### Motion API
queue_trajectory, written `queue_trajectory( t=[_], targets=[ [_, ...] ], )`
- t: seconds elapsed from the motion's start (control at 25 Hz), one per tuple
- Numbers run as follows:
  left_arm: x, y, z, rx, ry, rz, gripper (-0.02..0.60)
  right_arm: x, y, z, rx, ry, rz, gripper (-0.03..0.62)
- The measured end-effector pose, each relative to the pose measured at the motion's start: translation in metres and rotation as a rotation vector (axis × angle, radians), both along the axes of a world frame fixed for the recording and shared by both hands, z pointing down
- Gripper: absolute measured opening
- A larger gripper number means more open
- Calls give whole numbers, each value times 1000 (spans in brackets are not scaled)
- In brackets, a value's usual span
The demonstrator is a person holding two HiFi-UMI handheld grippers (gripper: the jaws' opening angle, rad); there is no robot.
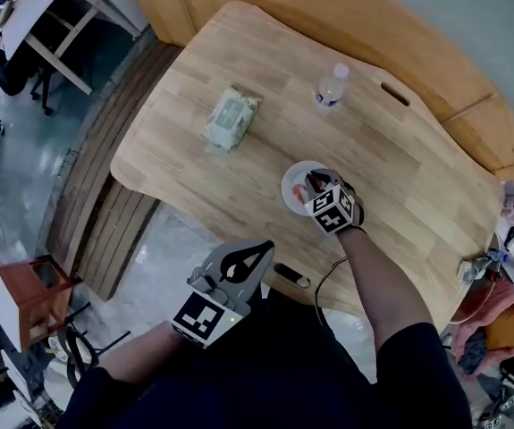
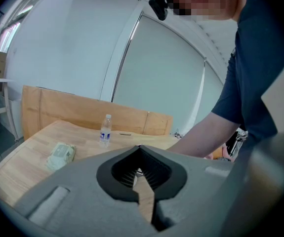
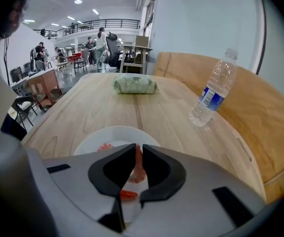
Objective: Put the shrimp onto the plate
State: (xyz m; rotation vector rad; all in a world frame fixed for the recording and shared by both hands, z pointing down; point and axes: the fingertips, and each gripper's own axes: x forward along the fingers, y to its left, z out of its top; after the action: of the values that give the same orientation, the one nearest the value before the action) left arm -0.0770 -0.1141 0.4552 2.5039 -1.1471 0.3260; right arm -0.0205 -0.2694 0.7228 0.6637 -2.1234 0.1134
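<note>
Right gripper (image 3: 139, 145) — jaws nipped on shrimp (image 3: 138, 168) over white plate (image 3: 95, 137).
Left gripper (image 2: 139, 147) closed, empty; water bottle (image 3: 213, 95), wipes pack (image 3: 135, 85) stand well clear on table (image 3: 97, 107).

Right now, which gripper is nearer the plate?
Right. The right gripper sits directly over the plate, jaws shut on a shrimp. The left gripper hangs shut and empty off the table's near edge, well short of the plate.

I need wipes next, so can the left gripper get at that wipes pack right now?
Probably yes: the left gripper hangs empty, jaws shut, and the wipes pack lies alone on the table, with nothing standing between them.
</note>
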Motion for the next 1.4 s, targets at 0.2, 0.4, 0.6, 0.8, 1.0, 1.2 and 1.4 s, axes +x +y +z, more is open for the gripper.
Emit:
queue_trajectory(
  t=[0.2, 0.4, 0.6, 0.8, 1.0, 1.2, 1.4],
  targets=[
    [-3, 1, 2, -8, 2, -7, 5, 1, -1, 8, 0, 27, -17, 51],
    [-4, 4, 4, -14, 0, -9, 5, -1, 0, 13, -2, 32, -29, 52],
    [-6, 6, 5, -18, -4, -7, 5, -5, 0, 15, -4, 29, -29, 54],
    [-5, 9, 7, -24, -6, -2, 5, -6, 0, 16, -20, 14, -33, 69],
    [-2, 12, 5, -18, -6, 10, 5, -5, -1, 7, -8, -17, -23, 104],
    [1, 14, -1, -6, 1, 19, 5, -5, 4, -14, 26, -53, -15, 104],
    [7, 17, -9, 18, -6, 47, 5, 1, 13, -38, 53, -89, 8, 104]
  ],
)
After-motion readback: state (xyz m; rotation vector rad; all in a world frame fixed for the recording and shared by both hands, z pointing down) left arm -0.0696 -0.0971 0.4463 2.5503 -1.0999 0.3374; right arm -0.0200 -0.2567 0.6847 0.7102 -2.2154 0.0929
